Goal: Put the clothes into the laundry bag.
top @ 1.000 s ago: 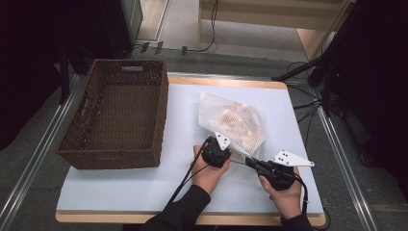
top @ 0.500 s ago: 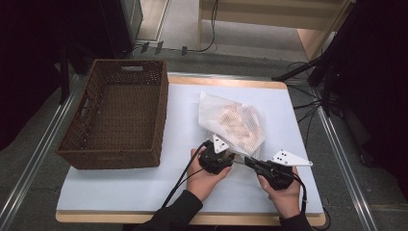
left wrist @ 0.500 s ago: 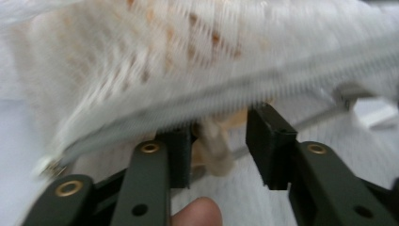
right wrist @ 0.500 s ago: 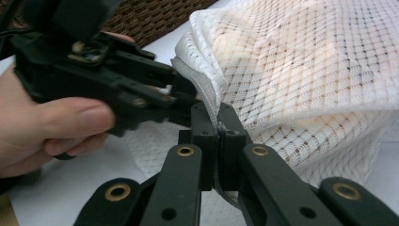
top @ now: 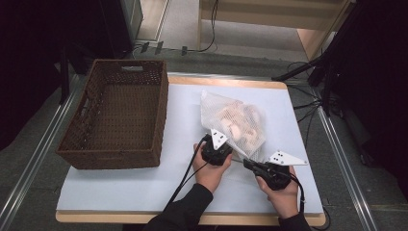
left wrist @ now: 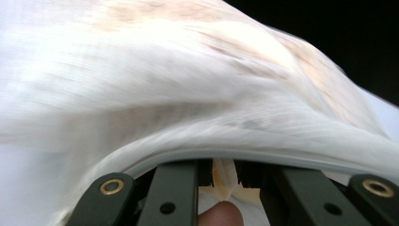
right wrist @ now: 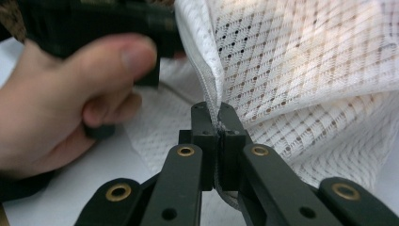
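Left hand-held gripper [top: 217, 146] jaws just closing on the mesh bag [top: 234, 122] edge — pinch looks made, though its own view is blurred. Right hand-held gripper [right wrist: 219, 126] clamped on the zipper seam. Bag sits on the counter [top: 120, 187] beside the basket [top: 115, 118] — likely ready to pull open.

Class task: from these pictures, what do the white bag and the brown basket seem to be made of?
White bag: apparently soft synthetic mesh fabric, judging by its diamond pattern of small holes and limp folds. Brown basket: seemingly woven wicker or rattan, matte, with visible strand texture.
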A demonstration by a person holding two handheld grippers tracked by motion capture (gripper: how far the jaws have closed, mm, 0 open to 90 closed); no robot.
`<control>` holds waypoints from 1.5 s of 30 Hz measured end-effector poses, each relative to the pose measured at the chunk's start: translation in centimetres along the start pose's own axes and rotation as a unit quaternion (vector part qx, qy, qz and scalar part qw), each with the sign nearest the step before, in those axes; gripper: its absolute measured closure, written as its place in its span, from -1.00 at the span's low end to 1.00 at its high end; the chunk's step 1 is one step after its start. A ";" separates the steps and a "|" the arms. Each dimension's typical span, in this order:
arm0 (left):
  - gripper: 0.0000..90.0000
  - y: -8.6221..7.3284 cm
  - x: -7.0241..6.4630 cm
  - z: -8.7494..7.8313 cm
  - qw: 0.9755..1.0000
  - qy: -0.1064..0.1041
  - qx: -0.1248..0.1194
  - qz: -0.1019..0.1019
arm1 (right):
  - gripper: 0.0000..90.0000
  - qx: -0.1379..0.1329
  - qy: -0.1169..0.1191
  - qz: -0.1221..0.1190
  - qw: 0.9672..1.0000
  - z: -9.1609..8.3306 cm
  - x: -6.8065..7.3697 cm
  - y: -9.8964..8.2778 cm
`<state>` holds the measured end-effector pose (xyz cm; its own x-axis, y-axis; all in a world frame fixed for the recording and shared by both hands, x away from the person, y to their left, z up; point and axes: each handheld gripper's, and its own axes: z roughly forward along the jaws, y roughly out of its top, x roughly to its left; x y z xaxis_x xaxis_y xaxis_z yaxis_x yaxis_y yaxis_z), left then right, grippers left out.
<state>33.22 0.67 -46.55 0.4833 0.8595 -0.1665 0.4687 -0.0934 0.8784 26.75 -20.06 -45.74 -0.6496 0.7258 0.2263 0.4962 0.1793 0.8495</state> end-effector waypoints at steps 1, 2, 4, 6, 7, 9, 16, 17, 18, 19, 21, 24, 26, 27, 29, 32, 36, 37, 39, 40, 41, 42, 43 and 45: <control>0.75 -0.4 0.7 1.2 0.998 0.005 0.056 -0.016 | 0.97 0.009 -0.004 0.001 1.000 0.2 0.0 -0.1; 0.73 -0.4 1.1 1.5 0.997 -0.014 0.075 -0.029 | 0.97 0.015 -0.006 0.002 1.000 0.4 -0.1 -0.2; 0.70 -0.3 1.1 1.4 0.996 -0.017 0.079 -0.024 | 0.97 0.019 -0.008 0.007 1.000 0.5 -0.2 -0.3; 0.54 -0.2 1.0 0.8 0.996 -0.031 0.085 -0.001 | 0.97 0.020 -0.007 0.011 1.000 0.6 -0.4 -0.4; 0.42 -0.3 1.0 0.4 0.996 -0.038 0.085 0.013 | 0.97 0.018 -0.008 0.013 1.000 0.6 -0.4 -0.4; 0.29 -0.5 0.9 -0.6 0.995 -0.047 0.082 0.033 | 0.97 0.012 -0.006 0.013 1.000 0.5 -0.3 -0.3; 0.26 -1.2 1.0 -1.5 0.992 -0.044 0.112 0.030 | 0.96 0.002 -0.003 0.012 1.000 1.1 0.3 -0.2; 0.43 -1.1 0.4 -0.5 0.991 -0.038 0.126 0.037 | 0.96 0.001 -0.005 0.011 1.000 1.3 0.5 -0.2; 0.52 -1.1 0.4 -0.5 0.991 -0.038 0.126 0.037 | 0.96 0.001 -0.005 0.011 1.000 1.3 0.5 -0.2; 0.66 -1.1 0.0 0.0 0.990 -0.036 0.130 0.036 | 0.96 -0.001 -0.007 0.010 1.000 1.3 0.7 -0.2; 0.83 -0.8 -0.4 0.7 0.991 -0.042 0.124 0.024 | 0.96 -0.003 -0.007 0.009 1.000 1.1 0.7 -0.2; 0.85 -0.3 -0.3 0.7 0.995 -0.063 0.075 -0.008 | 0.96 -0.006 -0.009 0.011 1.000 0.9 0.5 -0.2; 0.82 -0.4 -0.1 1.2 0.995 -0.046 0.091 -0.011 | 0.96 -0.007 -0.010 0.015 1.000 0.8 0.2 -0.2; 0.74 -0.5 0.1 1.5 0.993 -0.047 0.104 -0.014 | 0.96 -0.004 -0.013 0.016 1.000 0.9 0.0 -0.3; 0.52 -0.7 0.4 1.4 0.990 -0.074 0.121 -0.014 | 0.96 0.002 -0.017 0.021 1.000 1.0 -0.2 -0.4; 0.27 -1.0 0.6 -0.9 0.991 -0.075 0.104 0.044 | 0.94 0.001 -0.018 0.023 1.000 1.1 -0.3 -0.4; 0.12 -1.4 2.1 -4.9 0.991 -0.078 0.079 0.069 | 0.61 -0.005 -0.018 0.029 0.999 1.2 -0.2 -0.4; 0.10 -1.5 2.5 -5.6 0.992 -0.074 0.076 0.073 | 0.51 -0.007 -0.021 0.028 0.999 1.2 -0.1 -0.3; 0.07 -1.9 3.5 -7.1 0.993 -0.065 0.071 0.076 | 0.34 -0.009 -0.024 0.028 0.999 1.2 0.1 -0.3; 0.07 -2.1 3.9 -7.7 0.993 -0.055 0.069 0.080 | 0.28 -0.009 -0.026 0.028 0.999 1.2 0.1 -0.2; 0.06 -2.4 4.5 -8.4 0.993 -0.042 0.067 0.084 | 0.24 -0.009 -0.028 0.027 0.999 1.1 0.2 -0.2; 0.06 -2.6 4.7 -8.7 0.994 -0.033 0.066 0.085 | 0.21 -0.010 -0.032 0.027 0.999 1.0 0.2 -0.2; 0.06 -2.9 5.1 -9.1 0.994 -0.016 0.062 0.087 | 0.17 -0.011 -0.035 0.028 0.999 0.9 0.3 -0.2; 0.07 -3.2 5.5 -9.1 0.994 0.003 0.064 0.085 | 0.12 -0.012 -0.040 0.031 0.999 0.7 0.3 -0.3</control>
<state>27.67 10.27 -46.19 0.5593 0.8288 -0.0180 0.4709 -0.2998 0.8297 26.74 -19.44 -46.27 -0.5693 0.7864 0.2398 0.5185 0.1170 0.8471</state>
